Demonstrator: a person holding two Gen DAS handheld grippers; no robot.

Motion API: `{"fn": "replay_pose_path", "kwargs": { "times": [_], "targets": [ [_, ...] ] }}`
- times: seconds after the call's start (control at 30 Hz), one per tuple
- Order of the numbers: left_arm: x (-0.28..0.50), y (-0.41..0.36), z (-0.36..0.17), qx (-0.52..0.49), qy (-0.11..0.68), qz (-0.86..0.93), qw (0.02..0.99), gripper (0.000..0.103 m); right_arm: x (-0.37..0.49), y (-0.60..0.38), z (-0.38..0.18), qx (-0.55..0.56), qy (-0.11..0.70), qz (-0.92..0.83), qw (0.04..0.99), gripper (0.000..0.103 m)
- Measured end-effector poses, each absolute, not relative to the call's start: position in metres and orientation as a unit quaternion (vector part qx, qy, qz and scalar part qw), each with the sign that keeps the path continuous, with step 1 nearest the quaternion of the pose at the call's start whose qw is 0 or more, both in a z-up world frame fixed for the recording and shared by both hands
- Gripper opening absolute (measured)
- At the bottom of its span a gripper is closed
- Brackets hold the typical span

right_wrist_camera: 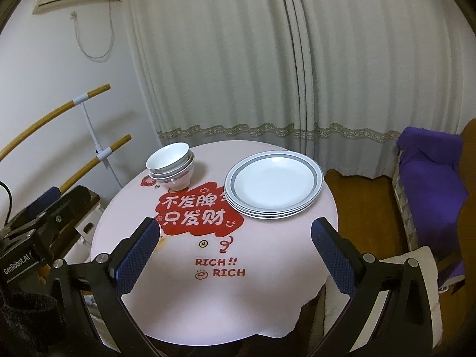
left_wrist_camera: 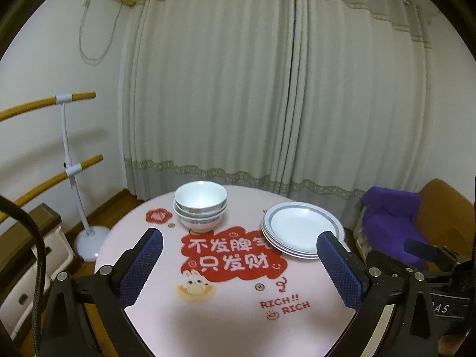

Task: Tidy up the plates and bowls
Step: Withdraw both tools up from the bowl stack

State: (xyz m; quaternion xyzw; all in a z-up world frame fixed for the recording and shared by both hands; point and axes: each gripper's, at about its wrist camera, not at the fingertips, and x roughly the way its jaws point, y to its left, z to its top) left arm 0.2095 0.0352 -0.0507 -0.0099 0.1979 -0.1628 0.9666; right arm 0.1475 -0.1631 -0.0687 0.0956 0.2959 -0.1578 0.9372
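From the left wrist view, the left gripper (left_wrist_camera: 239, 267) stands spread wide with nothing between its blue pads, over the near part of the round table (left_wrist_camera: 226, 327). The stack of bowls (left_wrist_camera: 200, 206) sits at the far left and leans a little — a nudge to its rim could probably topple it. The stack of plates (left_wrist_camera: 302, 230) lies near the right edge.

From the right wrist view, the right gripper (right_wrist_camera: 233, 244) is equally wide and empty. The plates (right_wrist_camera: 273, 184) sit unevenly, close to the table's rim — a careless push there could slide them off.
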Motion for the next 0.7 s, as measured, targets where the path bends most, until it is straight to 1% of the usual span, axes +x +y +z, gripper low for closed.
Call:
{"fn": "replay_pose_path", "kwargs": {
  "times": [0.13,0.33,0.7],
  "targets": [
    [0.211,0.041,-0.059,-0.009,0.197,-0.163,0.967,0.102,0.15,-0.155,-0.069,0.085,0.294,-0.162,0.938,0.103],
    [0.225,0.058,-0.057,-0.023,0.202,-0.158,0.966,0.102,0.163,-0.146,-0.066,0.08,0.302,-0.16,0.936,0.103],
    [0.281,0.066,-0.025,-0.041,0.225,-0.155,0.961,0.102,0.207,-0.146,-0.043,0.068,0.306,-0.161,0.936,0.103]
  ]
}}
